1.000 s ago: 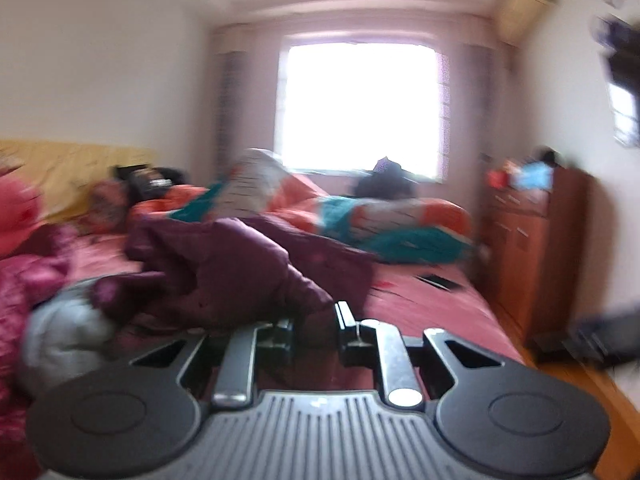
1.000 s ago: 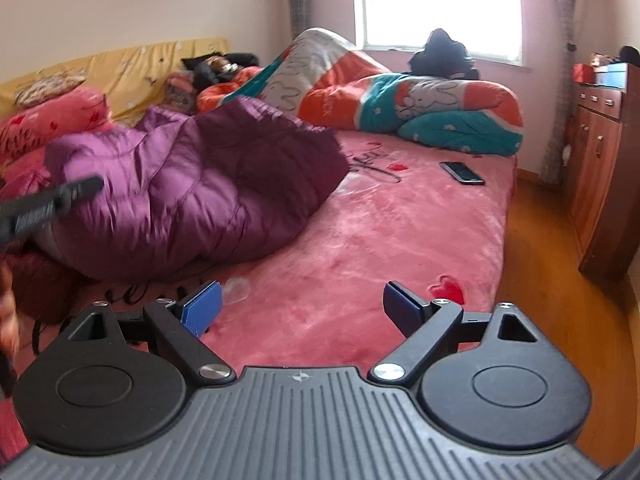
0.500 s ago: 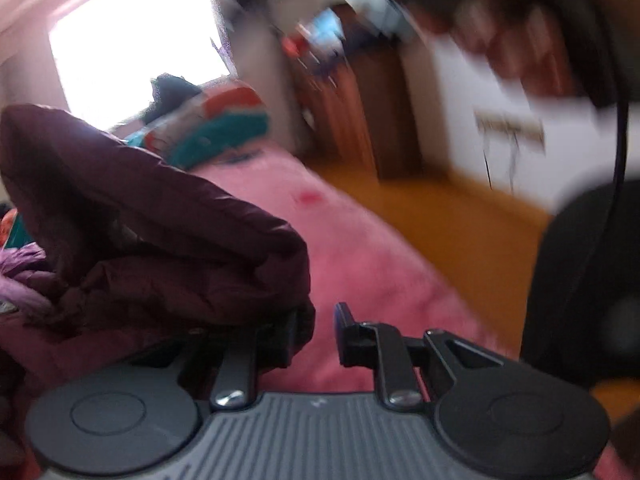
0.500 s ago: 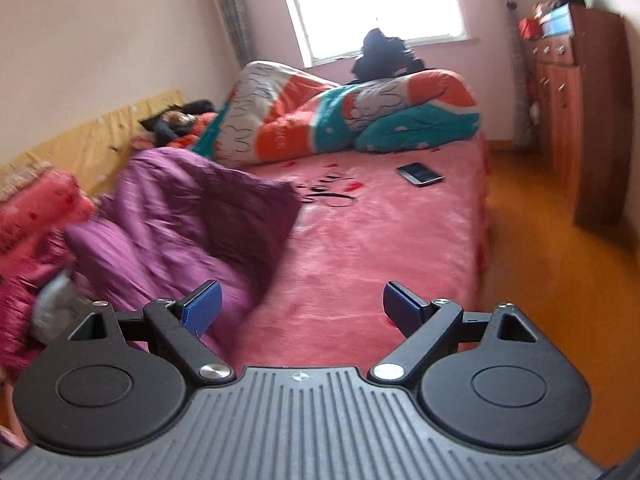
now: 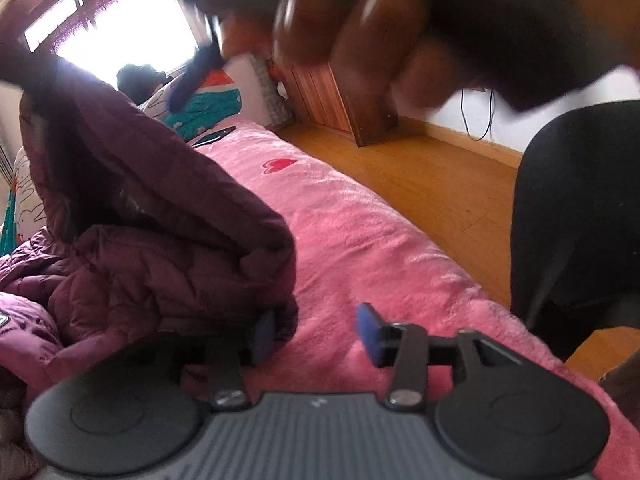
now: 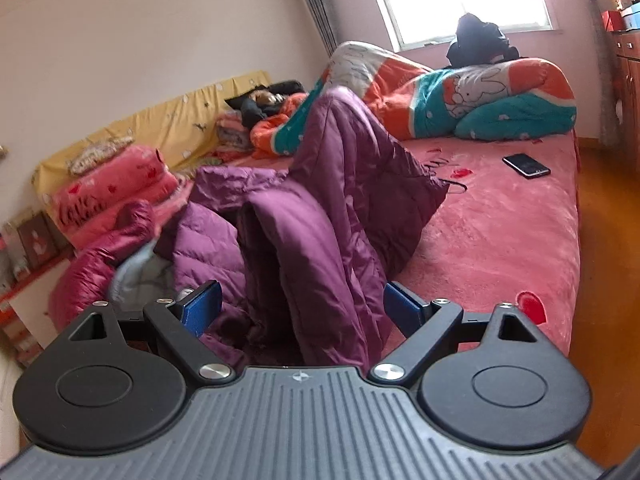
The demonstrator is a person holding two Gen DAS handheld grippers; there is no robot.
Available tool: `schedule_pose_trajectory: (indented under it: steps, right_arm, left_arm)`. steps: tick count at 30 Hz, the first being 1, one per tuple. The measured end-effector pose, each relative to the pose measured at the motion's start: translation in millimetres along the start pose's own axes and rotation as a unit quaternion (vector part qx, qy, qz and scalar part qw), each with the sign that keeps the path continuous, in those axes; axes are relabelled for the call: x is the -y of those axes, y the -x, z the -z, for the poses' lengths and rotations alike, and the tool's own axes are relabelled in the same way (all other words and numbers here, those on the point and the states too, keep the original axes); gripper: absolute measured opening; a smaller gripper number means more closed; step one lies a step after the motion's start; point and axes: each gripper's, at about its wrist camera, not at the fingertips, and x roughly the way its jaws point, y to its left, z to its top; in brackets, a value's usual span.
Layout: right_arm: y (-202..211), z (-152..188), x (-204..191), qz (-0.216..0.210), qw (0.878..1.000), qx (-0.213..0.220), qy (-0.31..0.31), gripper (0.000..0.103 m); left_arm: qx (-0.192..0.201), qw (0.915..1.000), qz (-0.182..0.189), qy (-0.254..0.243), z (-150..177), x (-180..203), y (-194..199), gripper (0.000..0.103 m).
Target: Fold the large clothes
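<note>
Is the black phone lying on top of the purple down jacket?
No, in the right wrist view the black phone lies on the bare pink blanket, apart from the purple down jacket.

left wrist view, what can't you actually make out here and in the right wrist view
- Left wrist view: blurred hand close to the lens fills the top; what it holds is unreadable.
- Left wrist view: left gripper, jaws just opened; purple down jacket covers one pad, contact unclear.
- Right wrist view: jacket's sleeves and collar are lost in its folds.
- Right wrist view: phone too small to read.
</note>
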Motion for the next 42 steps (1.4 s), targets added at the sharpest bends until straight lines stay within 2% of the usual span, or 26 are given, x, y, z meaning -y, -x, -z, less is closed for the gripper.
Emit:
schedule_pose_trajectory:
  steps: [2,4,7,9,12,14,16,18,20,23,27,29,33,35,39,40,42]
  right_arm:
    - [-16.3,-1.9,6.7,0.026,1.0,-0.004,-0.011,0.103]
    - [-26.9,0.2,15.1,0.064,0.998,-0.006,-0.027,0.103]
    - [-40.0,4.6,33.7,0.111,0.992,-0.012,-0.057,0.103]
    - [-45.8,7.0,43.0,0.162,0.985,-0.016,-0.061,0.103]
    - [-53.7,14.6,63.2,0.242,0.968,-0.032,-0.058,0.103]
    - [-59.2,22.0,81.3,0.276,0.957,-0.054,-0.076,0.103]
    - [-61.3,30.4,99.1,0.287,0.949,-0.072,-0.112,0.103]
    - [-60.3,35.4,113.0,0.279,0.945,-0.08,-0.153,0.103]
    - [-53.9,36.3,123.9,0.265,0.943,-0.082,-0.186,0.103]
    - [-54.7,35.5,125.6,0.255,0.942,-0.084,-0.199,0.103]
    - [-44.4,36.3,127.5,0.249,0.943,-0.084,-0.202,0.103]
    - [-36.5,35.3,127.2,0.252,0.943,-0.081,-0.201,0.103]
    - [-18.0,36.0,126.8,0.27,0.948,-0.052,-0.16,0.103]
    - [-2.2,34.9,113.7,0.265,0.955,-0.028,-0.132,0.103]
    - [-0.7,29.6,78.8,0.185,0.979,0.001,-0.081,0.103]
    - [-3.6,29.2,66.3,0.154,0.986,0.002,-0.068,0.103]
    - [-15.7,28.8,37.4,0.094,0.995,-0.005,-0.042,0.103]
  left_arm:
    - [0.007,0.9999,0.009,0.001,1.8,0.0,7.1,0.068]
    - [0.013,0.9998,0.018,0.003,4.5,-0.3,13.8,0.073]
    - [0.023,0.9993,0.027,0.013,5.2,-3.3,20.0,0.076]
    - [0.027,0.9989,0.028,0.027,6.1,-7.7,23.9,0.076]
    - [0.033,0.9977,0.027,0.053,3.6,-14.1,23.3,0.077]
    - [0.035,0.9965,0.023,0.072,5.3,-20.0,26.2,0.078]
    - [0.037,0.995,0.019,0.091,5.6,-24.5,25.5,0.078]
    - [0.041,0.9928,0.012,0.112,7.5,-31.1,25.6,0.078]
    - [0.043,0.9897,0.005,0.136,10.6,-40.2,27.0,0.078]
    - [0.054,0.9819,-0.013,0.181,13.0,-58.0,31.1,0.078]
    - [0.073,0.9636,-0.061,0.25,12.1,-81.7,40.1,0.078]
    - [0.084,0.9506,-0.09,0.285,15.7,-93.6,50.9,0.079]
    - [0.099,0.9163,-0.166,0.351,28.9,-116.4,68.8,0.084]
    - [0.107,0.8959,-0.206,0.379,37.7,-128.3,78.5,0.088]
    - [0.103,0.8573,-0.282,0.418,59.9,-149.1,91.4,0.092]
    - [0.1,0.8506,-0.293,0.425,66.2,-154.9,94.6,0.093]
    - [0.094,0.8428,-0.306,0.432,76.2,-166.3,95.2,0.094]
